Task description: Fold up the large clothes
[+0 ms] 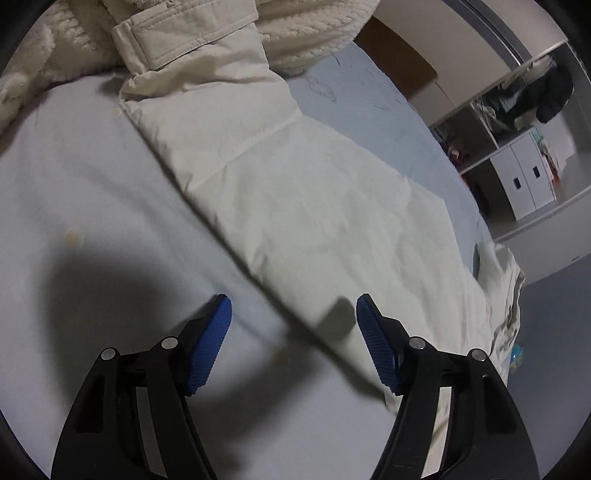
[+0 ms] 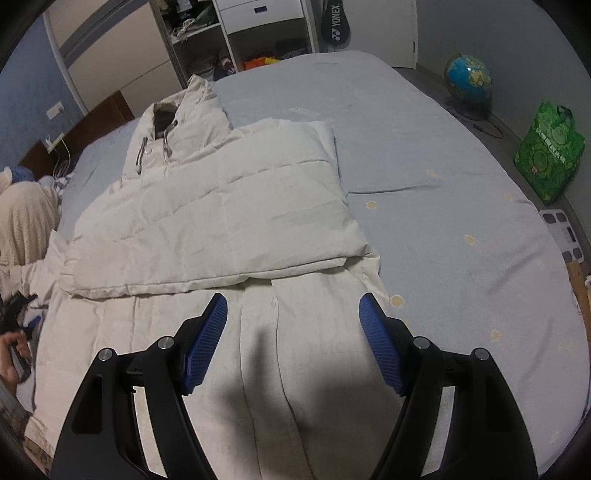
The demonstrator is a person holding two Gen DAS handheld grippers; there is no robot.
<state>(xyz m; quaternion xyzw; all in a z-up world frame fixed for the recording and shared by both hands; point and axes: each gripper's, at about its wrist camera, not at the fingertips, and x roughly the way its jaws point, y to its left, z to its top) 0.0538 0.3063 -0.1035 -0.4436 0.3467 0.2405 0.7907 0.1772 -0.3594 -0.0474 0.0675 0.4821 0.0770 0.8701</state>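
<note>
A large cream quilted coat lies on a pale blue bed sheet, its hood toward the far side and one sleeve folded across the body. In the left wrist view its other sleeve runs diagonally across the sheet, cuff at the top. My left gripper is open and empty, hovering over the sleeve's lower edge. My right gripper is open and empty above the coat's front placket. The left gripper also shows at the left edge of the right wrist view.
A cream fleece blanket is bunched at the head of the bed. Wardrobe shelves, a globe and a green bag stand on the floor beyond the bed. The bed's right edge drops off near a scale.
</note>
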